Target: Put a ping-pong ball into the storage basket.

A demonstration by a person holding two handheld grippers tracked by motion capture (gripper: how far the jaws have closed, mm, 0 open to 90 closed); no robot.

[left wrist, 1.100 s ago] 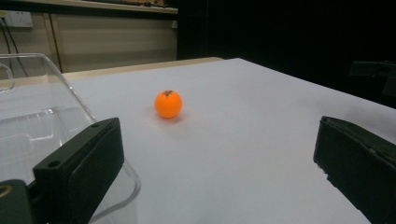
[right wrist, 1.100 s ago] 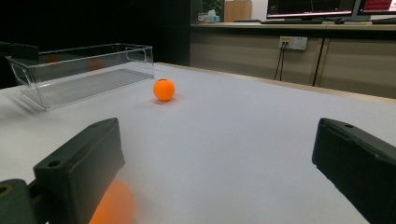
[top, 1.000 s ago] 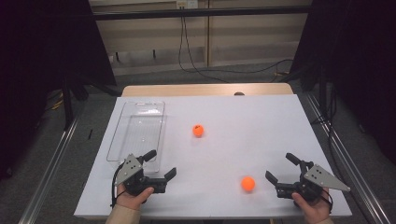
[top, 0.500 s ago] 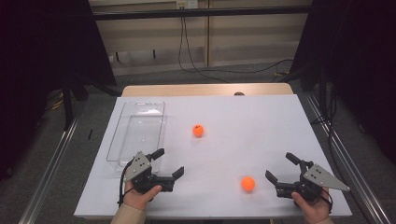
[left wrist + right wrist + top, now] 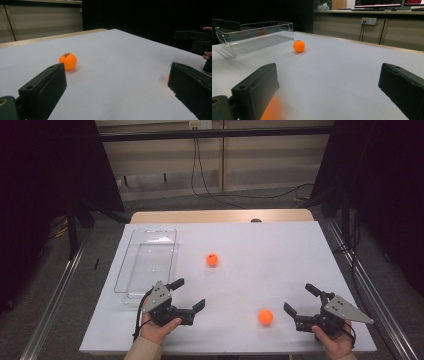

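Two orange balls lie on the white table (image 5: 270,245): a far ball (image 5: 212,259) near the middle and a near ball (image 5: 265,316) toward the front right. My left gripper (image 5: 191,293) is open at the front left, pointing right across the table with nothing between its jaws. In the left gripper view the far ball (image 5: 67,61) lies ahead of the left jaw, and a sliver of the near ball (image 5: 169,76) peeks past the right jaw. My right gripper (image 5: 297,297) is open just right of the near ball (image 5: 272,110), which its left jaw partly hides.
A clear plastic tray (image 5: 147,262) stands empty along the table's left side, just behind my left gripper; in the right gripper view the tray (image 5: 254,35) is at the far left. The table's front edge runs close under both hands. Cables lie on the floor behind.
My left gripper has slid to the right, away from the tray's front end and toward the table's middle. The right gripper and both balls have stayed put.
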